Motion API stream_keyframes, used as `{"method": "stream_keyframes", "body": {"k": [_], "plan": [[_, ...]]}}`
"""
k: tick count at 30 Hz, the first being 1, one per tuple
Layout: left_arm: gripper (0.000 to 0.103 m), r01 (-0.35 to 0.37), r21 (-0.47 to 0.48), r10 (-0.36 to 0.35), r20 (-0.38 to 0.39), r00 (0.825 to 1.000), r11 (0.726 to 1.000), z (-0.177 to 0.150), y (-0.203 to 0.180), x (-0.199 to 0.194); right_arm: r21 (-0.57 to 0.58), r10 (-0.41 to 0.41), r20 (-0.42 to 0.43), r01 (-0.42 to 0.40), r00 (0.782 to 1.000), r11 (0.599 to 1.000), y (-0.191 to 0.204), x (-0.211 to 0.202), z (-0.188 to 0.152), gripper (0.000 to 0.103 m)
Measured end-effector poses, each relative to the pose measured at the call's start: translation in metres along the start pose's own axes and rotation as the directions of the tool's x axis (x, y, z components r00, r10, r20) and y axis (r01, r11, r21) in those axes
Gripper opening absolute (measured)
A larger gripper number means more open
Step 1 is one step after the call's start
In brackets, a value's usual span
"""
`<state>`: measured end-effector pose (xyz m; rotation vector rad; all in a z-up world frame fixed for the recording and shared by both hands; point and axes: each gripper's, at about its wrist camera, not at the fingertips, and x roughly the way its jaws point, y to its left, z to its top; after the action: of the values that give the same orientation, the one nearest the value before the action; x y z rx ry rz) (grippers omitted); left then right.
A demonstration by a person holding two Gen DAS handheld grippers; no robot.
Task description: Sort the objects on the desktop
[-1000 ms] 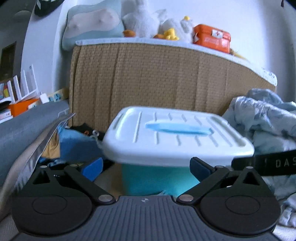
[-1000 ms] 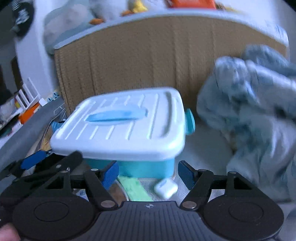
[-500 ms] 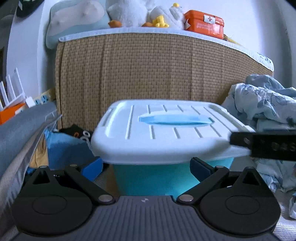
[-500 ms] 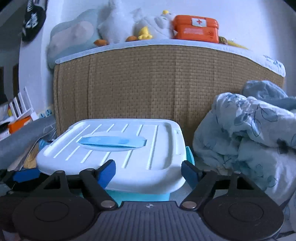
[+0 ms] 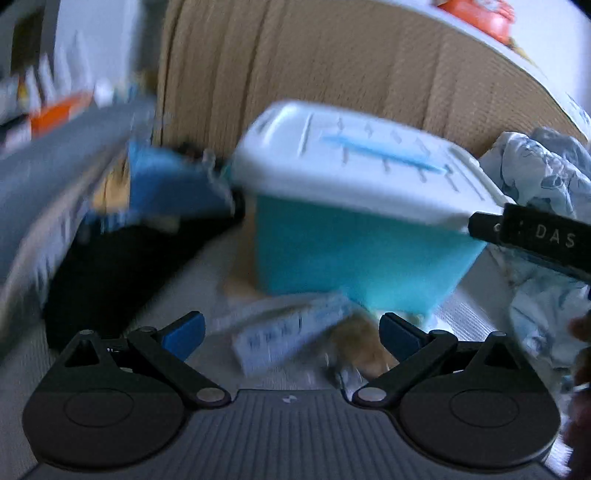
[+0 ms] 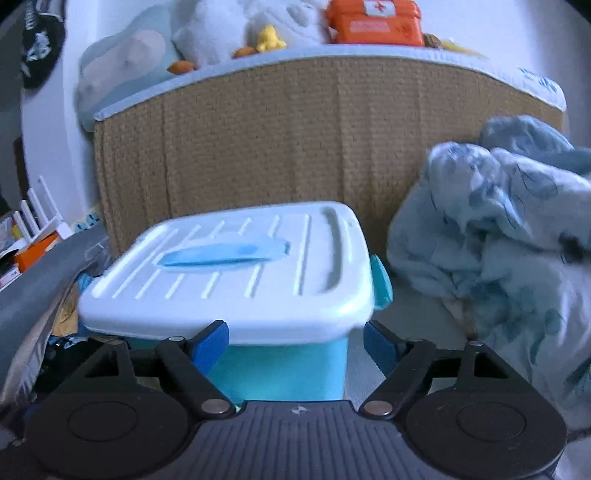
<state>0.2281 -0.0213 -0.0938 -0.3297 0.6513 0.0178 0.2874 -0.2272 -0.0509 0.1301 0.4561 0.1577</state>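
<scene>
A turquoise storage box (image 6: 280, 365) with a white ribbed lid (image 6: 236, 273) sits at the centre of both wrist views, a pale blue handle (image 6: 225, 253) lying flat in the lid's middle and a turquoise side clasp (image 6: 380, 282) showing at the lid's right edge in the right wrist view. The right gripper (image 6: 295, 343) fills the bottom of its frame with its jaws spread apart, the blue pads just below the lid's near rim on either side of the box front, holding nothing. The left gripper (image 5: 291, 330), in a heavily motion-blurred view, also has its jaws apart and empty; between them, low in the frame, lies a small white carton with blue print (image 5: 284, 338) just in front of the box, with an indistinct tan object (image 5: 364, 350) beside it. A black band lettered "DAS" (image 5: 535, 236) crosses the right edge of the left view. Behind the box stands a woven tan headboard (image 6: 295, 147), topped at the upper frame by plush toys (image 6: 236, 33) and an orange first-aid case (image 6: 375, 20). A rumpled blue floral blanket (image 6: 498, 229) fills the right side of the right wrist view. Dark and blue items at the left of the left view are too blurred to identify.
</scene>
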Motion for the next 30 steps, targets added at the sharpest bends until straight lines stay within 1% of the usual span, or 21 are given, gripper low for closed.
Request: {"method": "stream_keyframes", "body": {"k": [3,4,5,6,7,8,10,11,13,14,15,16,17,18,20,23,24,26,27,28,30], "plan": [[0.103,0.022,-0.167,-0.035,-0.075,0.997,0.986,-0.005,0.021,-0.008,0.004,-0.002,-0.007,0.002,1.000,1.000,0.001,-0.008,0.000,0.083],[0.103,0.041,-0.251,-0.065,-0.090,0.994,0.967,-0.010,0.031,-0.008,-0.005,0.004,0.004,-0.004,1.000,1.000,0.002,-0.011,0.001,0.083],[0.103,0.034,-0.330,-0.081,-0.131,0.988,0.944,-0.014,0.039,-0.004,-0.020,0.009,0.014,-0.008,1.000,1.000,0.005,-0.014,0.002,0.083],[0.103,-0.001,-0.406,-0.095,-0.217,0.972,0.914,-0.017,0.045,0.004,-0.034,0.013,0.022,-0.013,1.000,0.999,0.007,-0.017,0.002,0.083],[0.103,-0.035,-0.458,-0.121,-0.307,0.944,0.888,-0.018,0.049,0.013,-0.048,0.023,0.032,-0.021,0.999,0.999,0.010,-0.018,0.002,0.083],[0.103,-0.055,-0.472,-0.131,-0.354,0.926,0.880,-0.017,0.048,0.016,-0.056,0.037,0.040,-0.035,0.999,0.998,0.013,-0.019,0.002,0.083],[0.103,-0.092,-0.473,-0.113,-0.387,0.915,0.876,-0.015,0.045,0.014,-0.059,0.062,0.044,-0.059,0.997,0.996,0.019,-0.011,0.003,0.084],[0.103,-0.088,-0.486,-0.117,-0.376,0.919,0.870,-0.015,0.045,0.012,-0.060,0.052,0.053,-0.049,0.997,0.997,0.024,-0.005,0.003,0.087],[0.103,-0.067,-0.530,-0.145,-0.349,0.926,0.845,-0.016,0.050,0.008,-0.068,0.027,0.074,-0.022,0.997,0.997,0.026,0.004,0.004,0.087],[0.103,-0.057,-0.559,-0.171,-0.347,0.922,0.827,-0.018,0.053,0.008,-0.056,0.022,0.064,-0.019,0.998,0.998,0.023,0.004,0.005,0.086],[0.103,-0.054,-0.593,-0.217,-0.376,0.901,0.803,-0.021,0.058,0.011,-0.040,0.019,0.050,-0.017,0.999,0.999,0.020,0.004,0.007,0.086],[0.103,-0.062,-0.615,-0.261,-0.421,0.869,0.786,-0.024,0.061,0.015,-0.007,0.019,0.043,-0.019,0.999,1.000,0.016,-0.001,0.007,0.086],[0.103,-0.075,-0.620,-0.279,-0.454,0.846,0.781,-0.026,0.063,0.018,0.027,0.012,0.041,-0.014,0.999,1.000,0.013,-0.009,0.006,0.086],[0.103,-0.086,-0.609,-0.266,-0.463,0.846,0.788,-0.027,0.063,0.018,0.052,0.003,0.037,-0.005,0.999,0.999,0.011,-0.017,0.005,0.086],[0.103,-0.089,-0.572,-0.210,-0.435,0.875,0.815,-0.023,0.062,0.014,0.039,0.036,0.035,-0.037,0.999,0.999,0.013,-0.025,0.004,0.086],[0.103,-0.126,-0.529,-0.119,-0.405,0.907,0.839,-0.010,0.058,0.006,-0.025,0.079,0.052,-0.078,0.996,0.997,0.023,-0.017,0.007,0.086],[0.103,-0.114,-0.493,-0.093,-0.375,0.922,0.863,-0.004,0.054,0.003,-0.027,0.081,0.052,-0.080,0.995,0.996,0.026,-0.012,0.007,0.086],[0.103,-0.095,-0.343,-0.012,-0.297,0.955,0.935,0.006,0.037,-0.006,-0.013,0.097,0.043,-0.097,0.994,0.995,0.026,-0.001,0.006,0.087],[0.103,-0.107,-0.260,0.037,-0.262,0.964,0.960,0.010,0.027,-0.011,-0.007,0.100,0.041,-0.100,0.994,0.995,0.025,0.002,0.005,0.087],[0.103,-0.118,-0.197,0.070,-0.235,0.969,0.973,0.013,0.018,-0.015,-0.010,0.097,0.043,-0.096,0.994,0.995,0.025,0.003,0.005,0.087],[0.103,-0.111,-0.163,0.072,-0.229,0.971,0.980,0.015,0.010,-0.017,-0.004,0.101,0.028,-0.101,0.994,0.995,0.023,0.002,0.005,0.087]]}}
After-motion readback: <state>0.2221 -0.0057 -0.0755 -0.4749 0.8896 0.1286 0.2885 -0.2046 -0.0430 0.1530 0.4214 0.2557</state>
